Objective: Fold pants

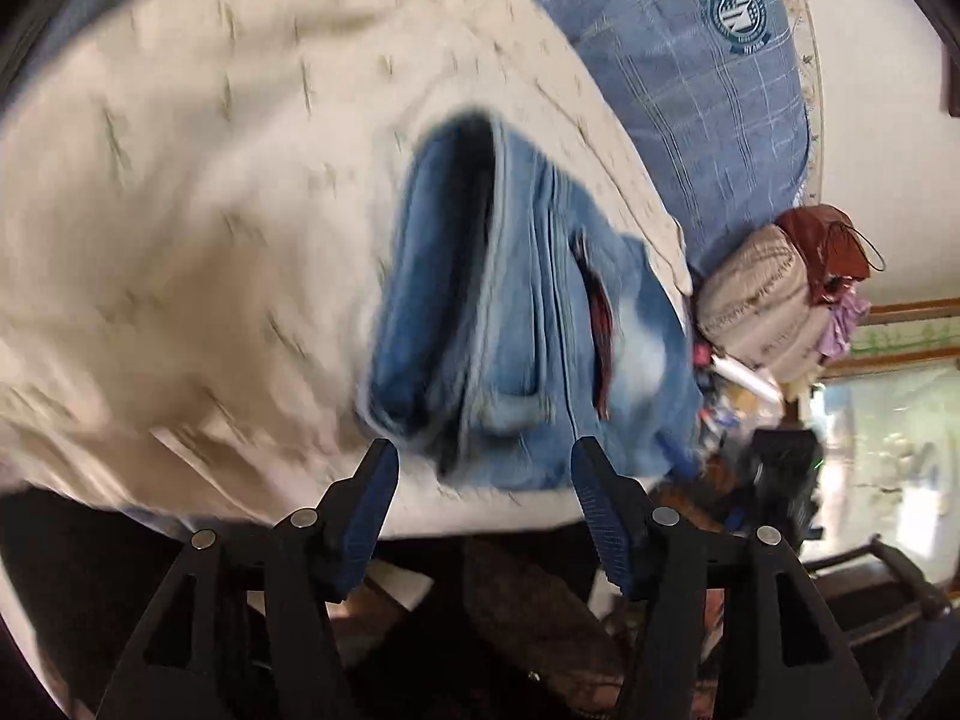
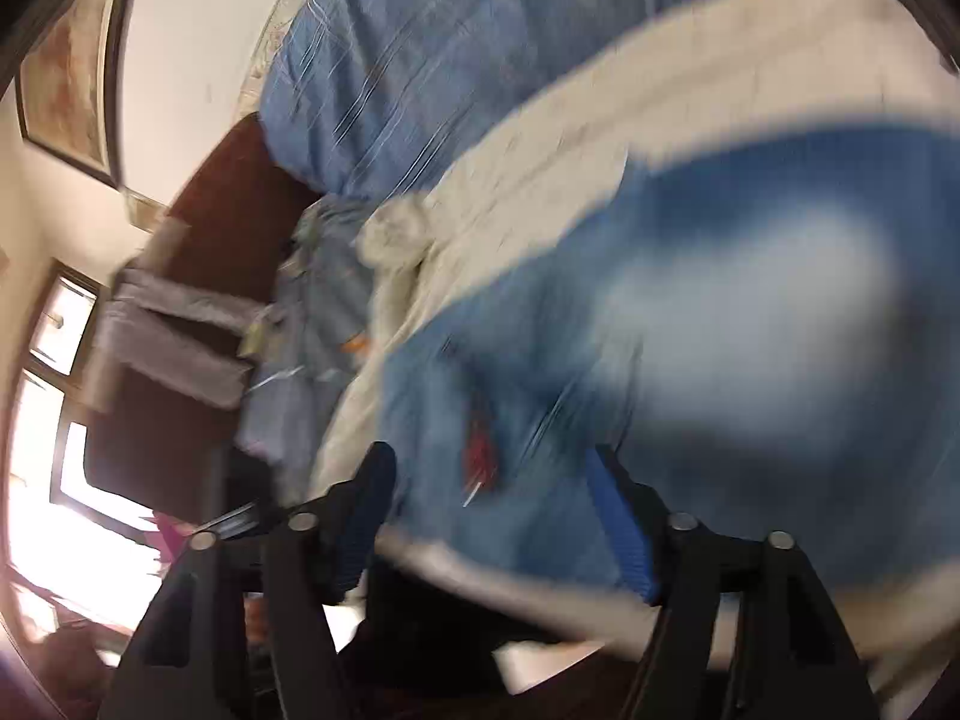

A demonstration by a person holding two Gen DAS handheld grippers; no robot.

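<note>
Folded blue jeans [image 1: 528, 324] lie on a cream quilted bedspread [image 1: 198, 192], centre of the left wrist view, layers stacked with the fold edges facing the camera; a dark red patch shows in a rip on the denim. Left gripper [image 1: 485, 456] low in frame, jaws spread, nothing between them, tips just short of the near edge of the jeans. Blue plaid pillow [image 1: 690, 90] with a round emblem at upper right, touching the bedspread. Bundle of grey and red cloth items [image 1: 780, 300] at right, beyond the bed edge. Right wrist view heavily blurred: the jeans [image 2: 690, 330] fill the right half, bedspread [image 2: 540, 168] curving around them, pillow [image 2: 420, 60] at top. Right gripper [image 2: 489, 462] jaws spread, hovering over the denim's near edge; cannot tell whether the tips touch it.
</note>
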